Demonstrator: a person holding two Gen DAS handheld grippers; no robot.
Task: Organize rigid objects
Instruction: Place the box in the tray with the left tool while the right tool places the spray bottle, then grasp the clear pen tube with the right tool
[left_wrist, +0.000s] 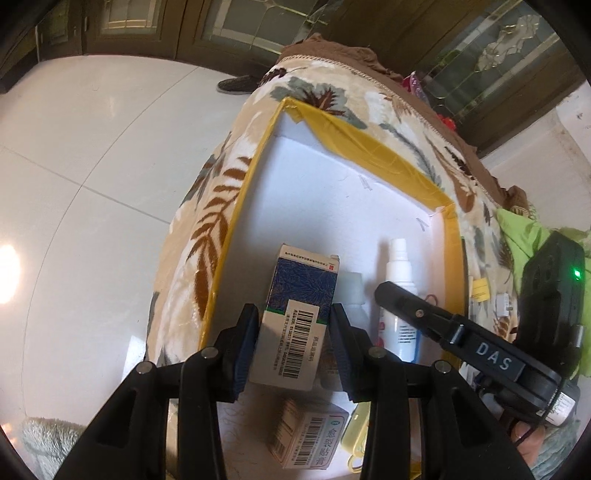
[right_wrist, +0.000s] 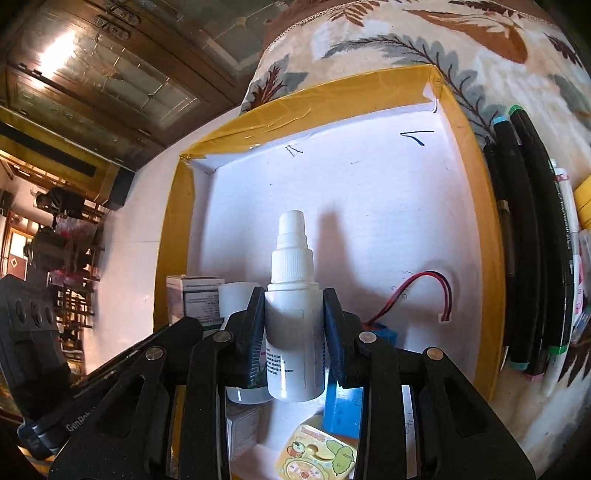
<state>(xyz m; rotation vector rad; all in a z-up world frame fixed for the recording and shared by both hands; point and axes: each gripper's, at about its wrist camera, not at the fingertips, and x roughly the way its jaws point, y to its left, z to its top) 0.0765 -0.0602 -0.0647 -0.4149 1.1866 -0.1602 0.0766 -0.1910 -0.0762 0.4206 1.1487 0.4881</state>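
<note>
A shallow white tray with a yellow taped rim (left_wrist: 369, 147) (right_wrist: 295, 99) lies on a floral blanket. My left gripper (left_wrist: 293, 325) is shut on a blue-and-white medicine box (left_wrist: 295, 295) with a barcode, held tilted over the tray's near left part. My right gripper (right_wrist: 293, 306) is shut on a white spray bottle (right_wrist: 291, 280), upright over the tray's near middle. That bottle (left_wrist: 399, 269) also shows in the left wrist view, just right of the medicine box, with one right finger (left_wrist: 402, 299) across it.
In the tray lie a white carton with green print (left_wrist: 310, 439), a small white jar (right_wrist: 236, 295), a blue battery pack with red and black wires (right_wrist: 417, 291) and a yellow cartoon card (right_wrist: 317, 450). Several markers (right_wrist: 524, 240) lie right of the tray. A tiled floor (left_wrist: 92, 184) lies left.
</note>
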